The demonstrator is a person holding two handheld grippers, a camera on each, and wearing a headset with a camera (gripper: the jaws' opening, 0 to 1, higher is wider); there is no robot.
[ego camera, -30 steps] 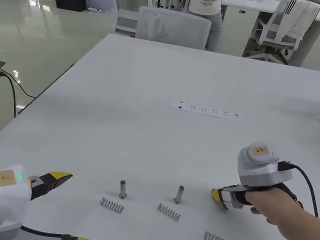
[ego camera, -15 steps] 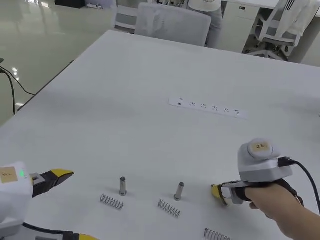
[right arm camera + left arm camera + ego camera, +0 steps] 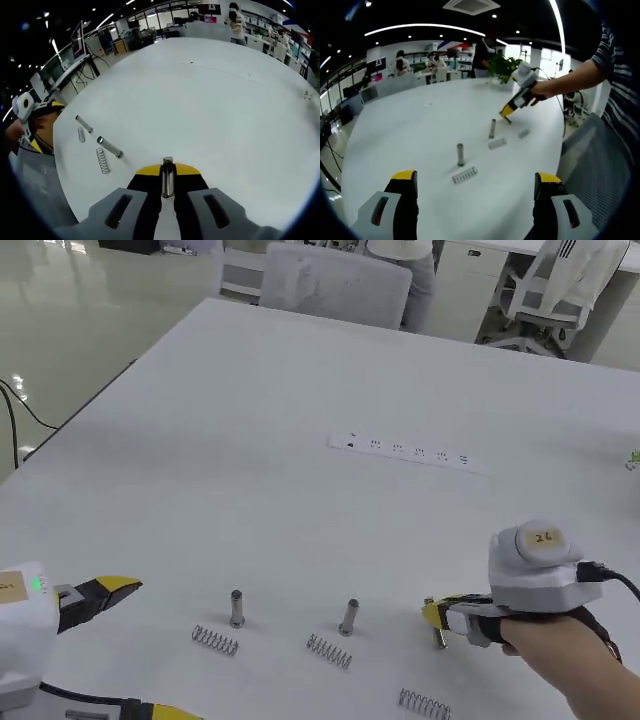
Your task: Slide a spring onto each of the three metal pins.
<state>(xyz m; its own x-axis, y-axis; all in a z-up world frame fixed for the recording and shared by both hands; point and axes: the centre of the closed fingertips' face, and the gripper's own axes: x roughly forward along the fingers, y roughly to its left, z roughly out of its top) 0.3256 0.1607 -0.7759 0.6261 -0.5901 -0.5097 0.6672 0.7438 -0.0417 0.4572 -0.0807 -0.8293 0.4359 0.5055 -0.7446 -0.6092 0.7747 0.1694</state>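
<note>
Two metal pins [image 3: 236, 607] [image 3: 348, 616] stand upright near the table's front edge, each with a spring [image 3: 214, 641] [image 3: 328, 651] lying just in front of it. My right gripper [image 3: 436, 613] is shut on the third pin [image 3: 167, 181], which stands on the table to their right. A third spring [image 3: 424, 704] lies in front of that gripper. My left gripper [image 3: 476, 177] stands open at the front left, short of the left pin [image 3: 460, 154] and its spring [image 3: 465, 175].
A white power strip [image 3: 405, 452] lies flat mid-table, well behind the pins. The white table [image 3: 250, 420] runs far back to grey chairs [image 3: 335, 285], and its left edge falls off to the floor. A person's hand [image 3: 560, 660] holds the right gripper.
The head camera has shifted a little. The right gripper keeps its hold on the pin at about the same spot; the left gripper stays open and still.
</note>
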